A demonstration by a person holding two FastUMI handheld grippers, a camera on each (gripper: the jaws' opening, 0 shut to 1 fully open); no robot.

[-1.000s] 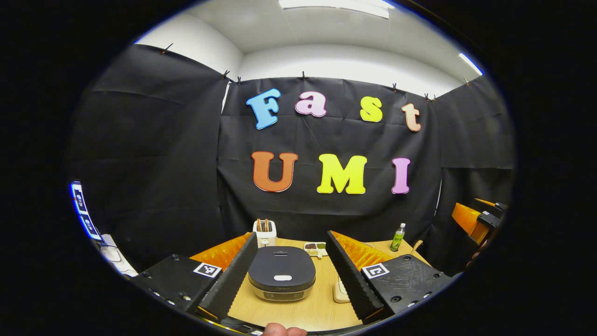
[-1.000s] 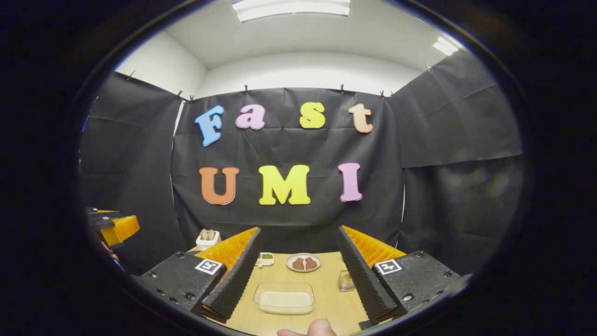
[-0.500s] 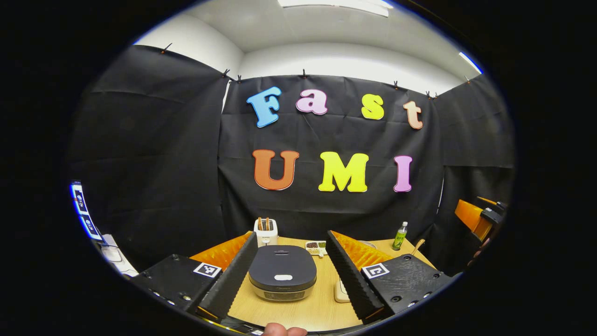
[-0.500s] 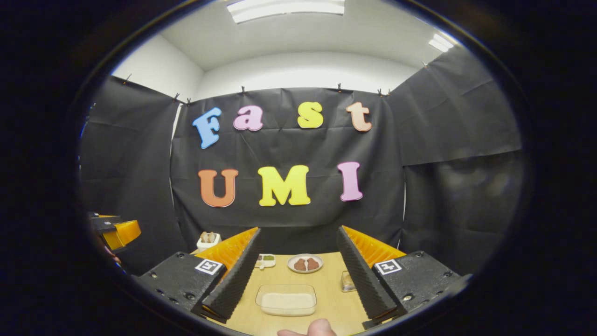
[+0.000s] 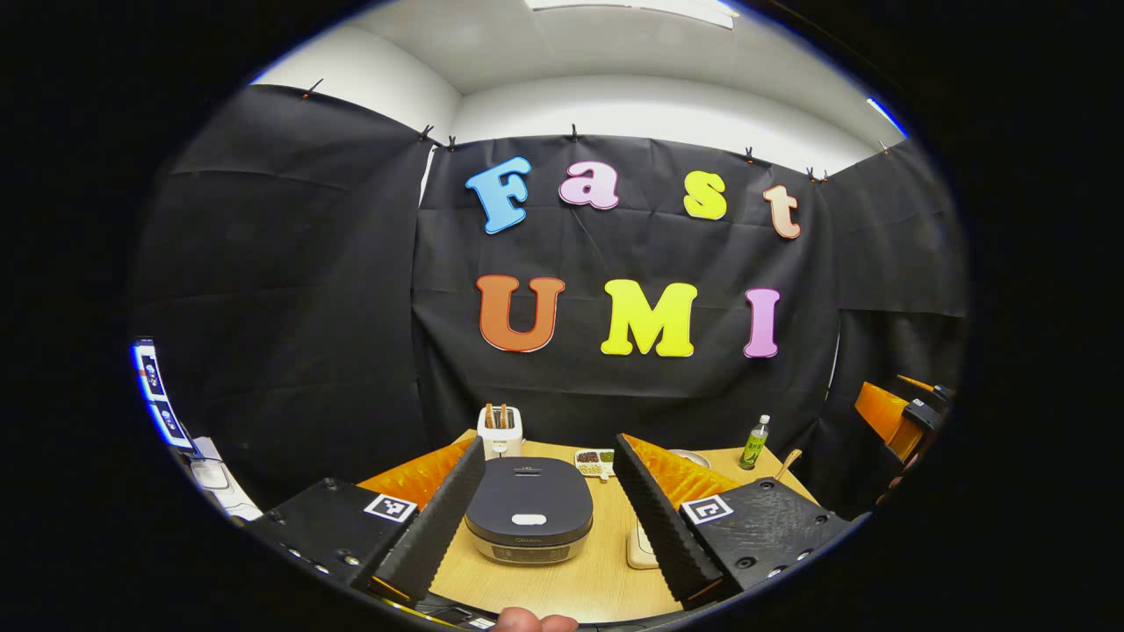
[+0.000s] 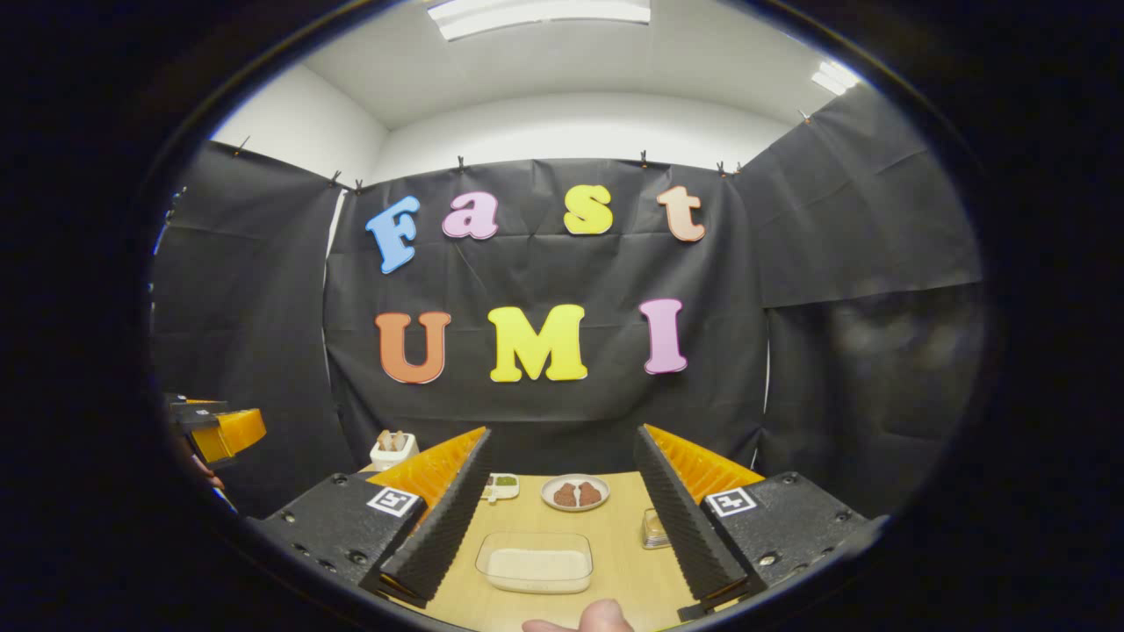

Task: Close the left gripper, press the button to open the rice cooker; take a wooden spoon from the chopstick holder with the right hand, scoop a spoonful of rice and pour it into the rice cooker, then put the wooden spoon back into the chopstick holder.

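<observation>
- The left gripper (image 5: 537,562) is hanging wide open and empty over the rice cooker (image 5: 529,521), lid down on the tabletop (image 5: 606,579).
- The right gripper (image 6: 551,570) is gaping empty above the rice dish (image 6: 535,562).
- Pressing the button (image 5: 528,520) with spread fingers is risking a straddle and a miss.

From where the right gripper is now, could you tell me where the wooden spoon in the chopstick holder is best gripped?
Probably by the wooden spoon handle end that sticks up out of the white chopstick holder, coming down from above with the right gripper. The handles stand upright and close together beyond the closed rice cooker, so a side approach would likely bump the holder's wall.
</observation>
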